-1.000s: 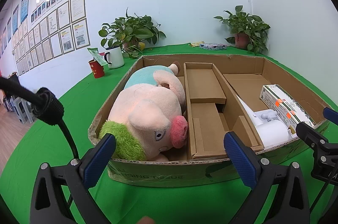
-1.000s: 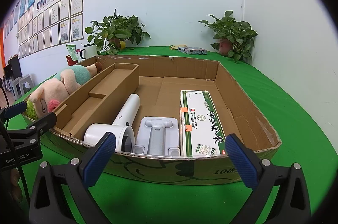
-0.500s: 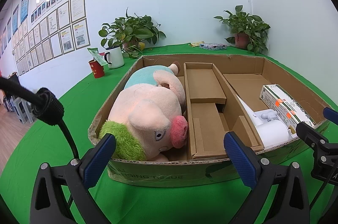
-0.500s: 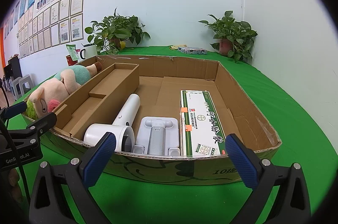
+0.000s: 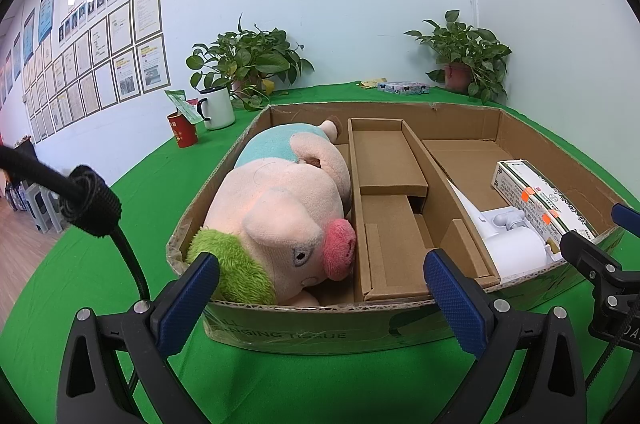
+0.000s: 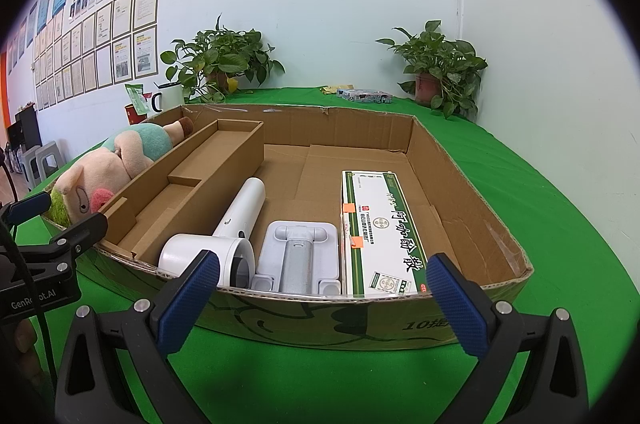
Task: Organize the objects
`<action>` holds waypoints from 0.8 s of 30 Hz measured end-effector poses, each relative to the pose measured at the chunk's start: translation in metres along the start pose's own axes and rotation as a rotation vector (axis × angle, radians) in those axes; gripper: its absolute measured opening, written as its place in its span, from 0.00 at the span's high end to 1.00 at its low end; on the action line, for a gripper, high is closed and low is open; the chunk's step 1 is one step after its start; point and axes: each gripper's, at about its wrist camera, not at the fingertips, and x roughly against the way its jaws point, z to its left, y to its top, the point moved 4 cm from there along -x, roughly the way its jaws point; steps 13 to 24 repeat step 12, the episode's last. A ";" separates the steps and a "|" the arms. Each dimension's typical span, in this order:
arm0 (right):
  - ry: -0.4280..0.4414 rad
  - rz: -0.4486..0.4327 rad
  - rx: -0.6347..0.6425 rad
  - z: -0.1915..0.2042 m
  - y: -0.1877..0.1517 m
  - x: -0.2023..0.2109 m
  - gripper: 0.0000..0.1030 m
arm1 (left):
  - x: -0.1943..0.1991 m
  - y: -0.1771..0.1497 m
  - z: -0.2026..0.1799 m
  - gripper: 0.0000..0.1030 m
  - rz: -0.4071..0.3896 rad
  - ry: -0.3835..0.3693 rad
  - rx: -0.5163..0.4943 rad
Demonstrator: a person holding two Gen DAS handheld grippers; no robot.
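The cardboard box (image 6: 472, 220) is taken as the landmark, and the organizing is judged to be nearly or wholly done, since every loose article that can be seen lies inside it. One plush pig (image 5: 280, 220) is laid in the left compartment, its snout toward the near wall. One cardboard insert (image 5: 394, 208) is set at the middle as a divider, and nothing is seen in its trays. In the right compartment three things are lined side by side at the near wall: one white hair dryer (image 6: 228, 240), just beside the insert; one white folding stand (image 6: 298, 256), next to the dryer; and one green-and-white medicine carton (image 6: 380, 232), touching the stand. The far part of that compartment is left bare.

What remains cannot be told with certainty; perhaps nothing, or small items from the far tabletop (image 6: 540, 224).

The left gripper (image 5: 320, 300) is held before the near wall of the box, its fingers spread wide with nothing between them. The right gripper (image 6: 322, 302) is likewise held before the near wall, wide apart and unladen.

Beyond the box, two potted plants, one white mug (image 5: 216, 108) and one red cup (image 5: 183, 133) are counted.
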 end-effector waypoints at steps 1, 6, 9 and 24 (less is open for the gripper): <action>0.000 0.000 0.000 -0.001 0.000 0.000 0.01 | 0.000 0.000 0.000 0.00 0.000 0.000 -0.001; 0.000 0.000 0.000 0.000 0.000 0.000 0.01 | 0.000 0.000 0.000 0.00 0.000 -0.002 0.000; 0.000 0.000 0.000 0.000 0.000 0.000 0.01 | 0.000 0.000 0.000 0.00 0.000 -0.002 -0.001; 0.000 0.000 0.000 0.000 0.000 0.000 0.01 | -0.001 0.000 0.000 0.00 0.000 -0.001 -0.001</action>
